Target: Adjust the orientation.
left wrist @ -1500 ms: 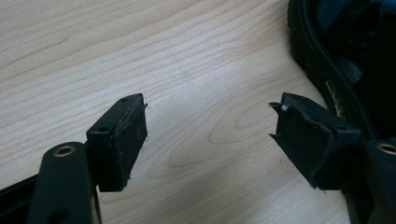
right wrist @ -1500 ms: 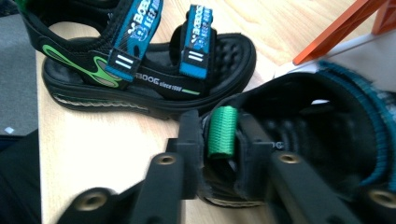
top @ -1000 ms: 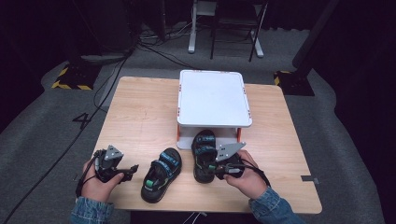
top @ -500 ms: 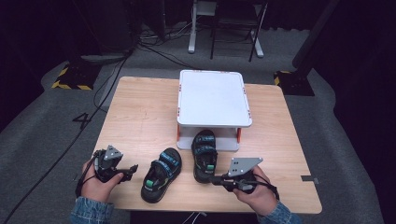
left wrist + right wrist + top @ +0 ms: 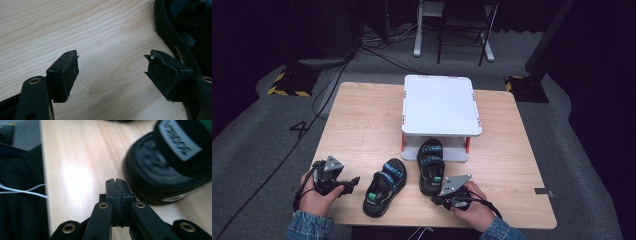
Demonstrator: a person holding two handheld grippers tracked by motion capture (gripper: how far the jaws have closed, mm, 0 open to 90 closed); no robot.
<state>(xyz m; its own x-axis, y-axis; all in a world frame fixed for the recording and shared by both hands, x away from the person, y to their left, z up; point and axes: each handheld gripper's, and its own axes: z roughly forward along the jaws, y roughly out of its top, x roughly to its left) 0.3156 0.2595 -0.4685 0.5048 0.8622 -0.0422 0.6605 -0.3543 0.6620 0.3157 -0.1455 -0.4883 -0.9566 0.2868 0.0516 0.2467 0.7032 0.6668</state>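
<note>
1. Two black sandals with teal straps sit near the front edge of the bench (image 5: 362, 120), about mid-width.
2. Left sandal (image 5: 385, 187) lies angled, heel toward the front edge, toe pointing toward the riser.
3. Right sandal (image 5: 431, 166) lies roughly straight, toe end just in front of the riser's open lower level, heel toward the front edge.
4. White riser (image 5: 440, 104) on orange legs stands mid-bench toward the back edge. Its top is bare.
5. Left gripper (image 5: 352, 182) rests near the front-left corner, just left of the left sandal, apart from it. Jaws spread wide over bare wood in the left gripper view; sandal's sole edge (image 5: 175, 32) shows just beyond the right jaw, not between the jaws.
6. Right gripper (image 5: 435, 200) sits at the front edge, just behind the right sandal's heel. Jaws pressed together, nothing between them; they have just closed empty.
7. Right gripper view: sandal heel (image 5: 165, 170) just right of the closed jaws, near but not clearly touching.
8. Off the bench: cables on grey floor to the left, yellow-black hazard tape (image 5: 287, 87) beyond the back-left corner, chair legs behind.
</note>
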